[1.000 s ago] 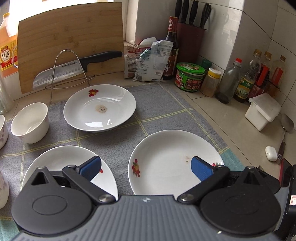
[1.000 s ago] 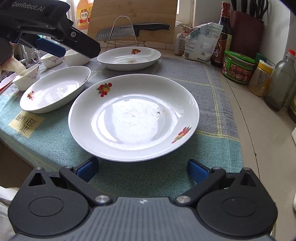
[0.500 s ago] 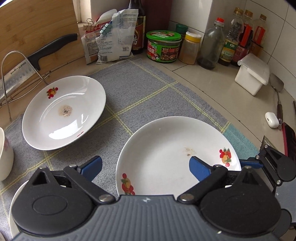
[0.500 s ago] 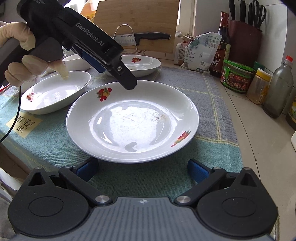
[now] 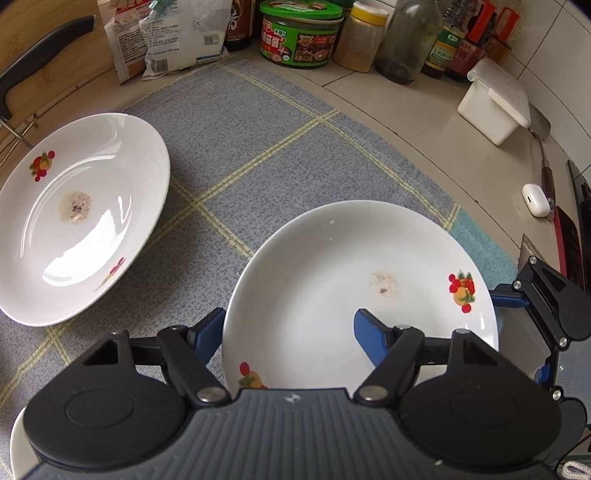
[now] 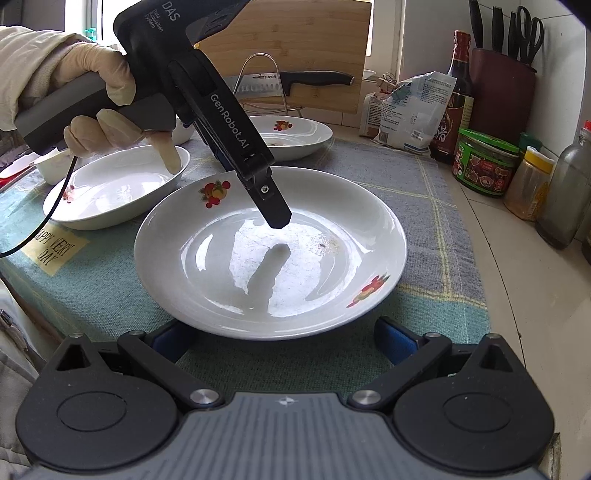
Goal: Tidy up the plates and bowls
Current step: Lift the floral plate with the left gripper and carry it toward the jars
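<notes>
The left gripper (image 5: 290, 334), jaws just narrowed, straddles the plate's (image 5: 332, 280) rim without a confirmed grip. The right gripper (image 6: 284, 338) stands wide open, holding nothing, before that plate.

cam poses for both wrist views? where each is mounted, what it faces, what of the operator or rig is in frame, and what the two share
Left wrist: on the left gripper, looking steeply down at the near plate; its own fingers straddle the plate's rim, jaws just closing, and the right gripper shows at the right edge.
Right wrist: on the right gripper, tilted down across the mat toward the back wall; own open fingers, the left gripper and a gloved hand.
Shared: the near plate, far plate, green jar.
</notes>
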Demonstrator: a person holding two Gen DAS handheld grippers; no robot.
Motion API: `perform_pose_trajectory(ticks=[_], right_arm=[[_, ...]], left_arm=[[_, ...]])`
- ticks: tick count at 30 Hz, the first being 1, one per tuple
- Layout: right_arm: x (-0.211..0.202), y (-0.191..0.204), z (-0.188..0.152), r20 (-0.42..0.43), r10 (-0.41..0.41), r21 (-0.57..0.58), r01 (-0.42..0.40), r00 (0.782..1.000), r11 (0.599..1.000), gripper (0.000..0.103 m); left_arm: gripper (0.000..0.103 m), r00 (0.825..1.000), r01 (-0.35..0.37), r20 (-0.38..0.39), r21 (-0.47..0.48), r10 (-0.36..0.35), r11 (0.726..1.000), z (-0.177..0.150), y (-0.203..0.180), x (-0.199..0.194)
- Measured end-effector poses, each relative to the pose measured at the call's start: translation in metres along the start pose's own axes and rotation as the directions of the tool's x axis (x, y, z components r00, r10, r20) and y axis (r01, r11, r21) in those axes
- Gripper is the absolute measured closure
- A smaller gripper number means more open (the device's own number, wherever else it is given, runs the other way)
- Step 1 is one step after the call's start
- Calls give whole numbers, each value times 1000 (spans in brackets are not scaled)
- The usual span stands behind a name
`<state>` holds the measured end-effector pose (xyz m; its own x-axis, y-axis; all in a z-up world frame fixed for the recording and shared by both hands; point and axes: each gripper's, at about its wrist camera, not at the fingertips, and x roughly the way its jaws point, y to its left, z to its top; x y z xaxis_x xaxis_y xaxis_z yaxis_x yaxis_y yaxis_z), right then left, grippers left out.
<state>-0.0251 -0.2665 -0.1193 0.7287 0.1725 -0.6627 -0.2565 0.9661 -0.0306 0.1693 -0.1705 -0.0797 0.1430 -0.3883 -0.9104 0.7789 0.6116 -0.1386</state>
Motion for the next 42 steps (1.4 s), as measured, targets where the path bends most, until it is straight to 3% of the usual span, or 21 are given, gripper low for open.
perform_pose_trajectory(ticks=[6,9,15,33,42], right_arm=[[3,-1,5,-14,25,-25,-25,1000,999,0],[6,-2,8,-20,35,-34,-36,999,999,0],[7,-2,9,-24,43,-51,-44,999,998,0],[5,-3,17,-45,68,-15,-68,997,998,0],[1,-8,24,-40,38,-49,-40,998,998,0]], left_arm=[[30,1000,11,-18,43,-10,999,7,0,3],[37,1000,9,-21,61,-8,998,9,0,3],[41,999,14,-29,65,-12,998,10,1,3],[41,1000,4,-20,102,-2,995,8,-4,0],[41,1000,7,11,98,-8,995,22,-4,-3]])
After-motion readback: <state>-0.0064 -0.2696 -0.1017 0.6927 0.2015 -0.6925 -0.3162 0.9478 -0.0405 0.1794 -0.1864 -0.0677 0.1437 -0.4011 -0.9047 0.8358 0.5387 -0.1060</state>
